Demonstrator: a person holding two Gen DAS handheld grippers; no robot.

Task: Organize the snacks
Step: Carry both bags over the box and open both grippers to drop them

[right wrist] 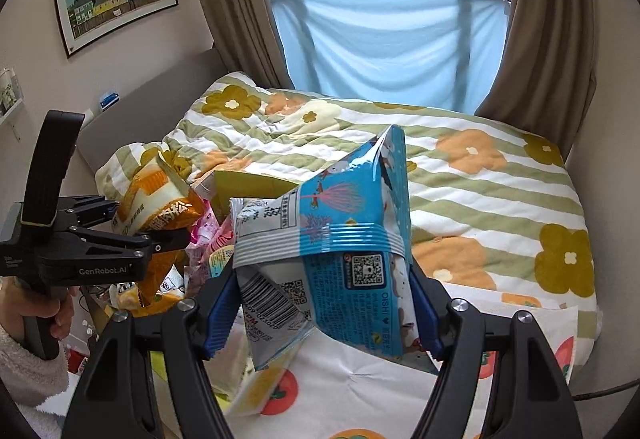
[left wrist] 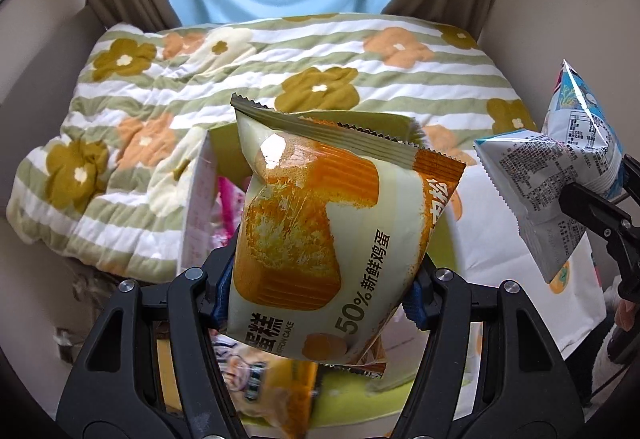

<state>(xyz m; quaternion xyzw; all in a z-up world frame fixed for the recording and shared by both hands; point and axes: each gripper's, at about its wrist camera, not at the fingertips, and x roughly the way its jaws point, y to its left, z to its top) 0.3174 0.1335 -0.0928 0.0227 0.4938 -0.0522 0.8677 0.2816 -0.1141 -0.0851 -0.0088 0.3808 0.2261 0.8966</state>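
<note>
My left gripper (left wrist: 320,295) is shut on a cream and orange cake packet (left wrist: 320,223) and holds it in the air above a yellow-green box (left wrist: 360,395) with other snack packets in it. The same packet (right wrist: 156,203) and left gripper (right wrist: 160,235) show at the left of the right wrist view. My right gripper (right wrist: 320,315) is shut on a blue and white snack bag (right wrist: 336,239), held up over a white cloth with orange fruit prints (right wrist: 360,391). That bag (left wrist: 556,175) and right gripper (left wrist: 592,215) show at the right of the left wrist view.
A bed with a green-striped flower quilt (right wrist: 460,175) lies behind. Several pink and yellow packets (right wrist: 212,247) sit in the open box, whose flap (left wrist: 198,207) stands up at the left. A curtained window (right wrist: 384,39) is at the back; a shelf with clutter (right wrist: 84,323) is low left.
</note>
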